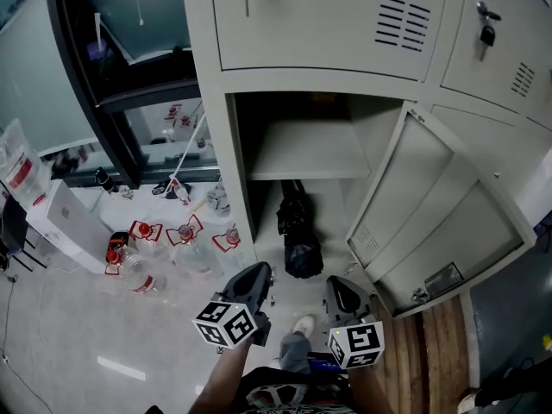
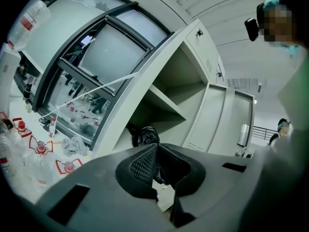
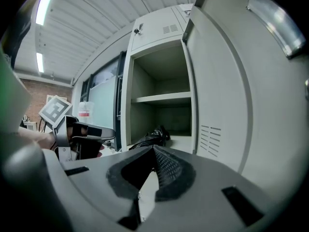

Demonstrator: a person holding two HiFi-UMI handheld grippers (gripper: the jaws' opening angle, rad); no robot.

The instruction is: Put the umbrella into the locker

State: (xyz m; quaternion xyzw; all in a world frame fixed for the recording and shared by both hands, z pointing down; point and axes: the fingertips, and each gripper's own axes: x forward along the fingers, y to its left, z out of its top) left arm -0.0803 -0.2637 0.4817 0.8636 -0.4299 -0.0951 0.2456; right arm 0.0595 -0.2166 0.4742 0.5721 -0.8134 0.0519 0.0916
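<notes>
One black folded umbrella [image 1: 297,227], its glossy fabric bunched and wrinkled into a short, fat bundle, lies lengthwise on the floor of the lower compartment of the pale grey sheet-metal locker [image 1: 237,162]. Its rounded near end sits close to the compartment's front edge. I cannot tell whether it pokes past the sill. Above it a flat grey metal shelf [image 1: 297,149] splits the compartment, and nothing shows on it.

The placing looks done, since neither tool touches the umbrella. At most a nudge deeper and the swinging shut of the smooth painted grey door [image 1: 431,205] look to be left, though the task does not ask for the latter. That door hangs wide on the right, with a small block of vent slots low on its inner face.

The left gripper [image 1: 259,272] and the right gripper [image 1: 339,285] hang side by side just outside the opening. Each is matt grey plastic with a black-and-white marker cube. In each gripper view the ribbed black pads meet at the tips with nothing clamped between them.

Further out, to the left, clear plastic bottles with red labels [image 1: 147,231] stand on the shiny white floor [image 1: 69,335]. A strip of brown wooden boards [image 1: 431,352] runs on the right.
</notes>
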